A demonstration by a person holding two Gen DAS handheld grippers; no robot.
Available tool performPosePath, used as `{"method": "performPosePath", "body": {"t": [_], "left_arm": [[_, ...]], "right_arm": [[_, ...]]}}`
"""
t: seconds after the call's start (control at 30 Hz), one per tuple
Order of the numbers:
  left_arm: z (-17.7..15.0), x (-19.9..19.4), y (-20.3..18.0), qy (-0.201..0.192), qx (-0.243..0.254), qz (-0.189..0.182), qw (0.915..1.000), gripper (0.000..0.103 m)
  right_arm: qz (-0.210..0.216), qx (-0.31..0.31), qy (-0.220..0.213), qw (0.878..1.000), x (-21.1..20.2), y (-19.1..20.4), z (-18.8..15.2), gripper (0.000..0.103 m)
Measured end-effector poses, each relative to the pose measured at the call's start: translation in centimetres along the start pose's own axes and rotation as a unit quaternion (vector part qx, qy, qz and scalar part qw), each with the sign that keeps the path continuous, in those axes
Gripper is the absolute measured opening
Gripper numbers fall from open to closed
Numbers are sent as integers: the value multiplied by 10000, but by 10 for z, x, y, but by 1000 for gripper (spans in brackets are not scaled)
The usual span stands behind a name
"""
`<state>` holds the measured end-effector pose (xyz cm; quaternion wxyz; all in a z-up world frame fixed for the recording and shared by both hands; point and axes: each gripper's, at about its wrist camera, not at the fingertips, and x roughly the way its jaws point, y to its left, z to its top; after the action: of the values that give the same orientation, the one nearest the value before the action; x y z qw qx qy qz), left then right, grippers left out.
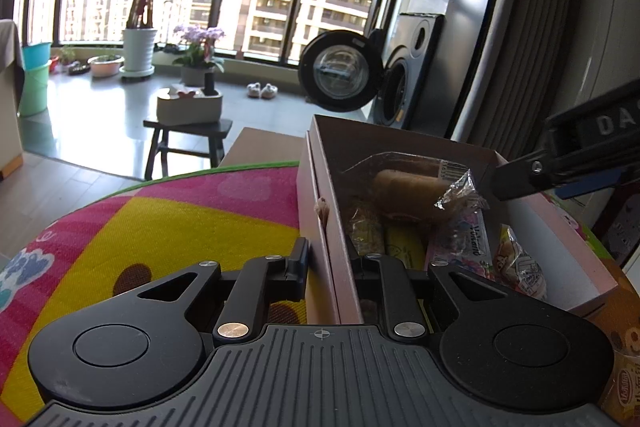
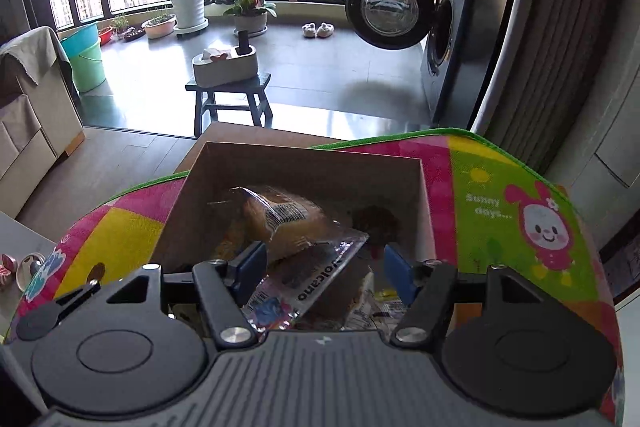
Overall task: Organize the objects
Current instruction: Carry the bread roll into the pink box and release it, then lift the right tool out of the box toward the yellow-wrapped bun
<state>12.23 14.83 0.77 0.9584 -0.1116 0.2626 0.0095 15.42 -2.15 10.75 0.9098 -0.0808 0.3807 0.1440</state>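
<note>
The bench (image 2: 500, 227) wears a bright cartoon play mat of pink, yellow and green, and on it sits the open cardboard box (image 2: 224, 195), the largest of the task's things. In the right wrist view the box fills the middle of the picture, its far wall toward 12 o'clock and its near edge hidden under the tool.

Inside lies a heap of wrapped snacks. On top is a bread roll in clear wrap (image 2: 296, 227), with a barcode label on its upper face. Under it, toward 6 o'clock, lies a flat packet printed "volcano" (image 2: 316, 287), and smaller wrapped pieces (image 1: 520, 267) sit at the box's near right in the left wrist view.

The left claw (image 1: 328, 267) straddles the box's left wall (image 1: 320, 187), one finger outside over the mat and the other inside. The jaws stand close about the wall, but whether they press on it cannot be told.

The right claw (image 2: 326, 267) hangs over the box's contents at 6 o'clock of the roll, with its blue pads (image 2: 252, 267) spread wide and nothing between them but the packets below. It holds nothing.

The step in hand looks like packing: one tool seems to steady the box while the other has set in, or is about to take out, a snack; which cannot be told. If more goods wait outside the box, the next move calls for lifting the right claw clear of the walls without snagging the loose wrap.
</note>
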Motion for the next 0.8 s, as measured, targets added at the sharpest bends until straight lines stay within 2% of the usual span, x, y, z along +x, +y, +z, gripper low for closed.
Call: {"method": "performPosePath", "body": {"t": [0.07, 0.2, 0.23, 0.37, 0.5, 0.6, 0.7, 0.8], "left_arm": [[0, 0, 0, 0, 1, 0, 10000, 19], [0, 0, 0, -1, 2, 2, 10000, 19], [0, 0, 0, 0, 1, 1, 10000, 19], [0, 0, 0, 0, 2, 2, 10000, 19], [1, 0, 1, -13, 16, 12, 10000, 18], [2, -1, 2, -30, 24, 14, 10000, 18], [2, -1, 2, -35, 37, 25, 10000, 18], [3, -1, 2, -43, 54, 36, 10000, 18]], "right_arm": [[-54, 55, -127, 9999, -22, -12, -16, 81], [-207, 256, -185, 9993, -56, -36, -58, 95], [-263, 279, -158, 9991, -61, -41, -72, 101], [-296, 382, 131, 9987, -61, -51, -133, 103], [-383, 709, 321, 9962, -49, -58, -177, 103], [-505, 832, 226, 9950, -51, -68, -194, 103], [-940, 808, 86, 9922, -55, -78, -200, 103], [-903, 1092, 86, 9899, -55, -91, -207, 103]]}}
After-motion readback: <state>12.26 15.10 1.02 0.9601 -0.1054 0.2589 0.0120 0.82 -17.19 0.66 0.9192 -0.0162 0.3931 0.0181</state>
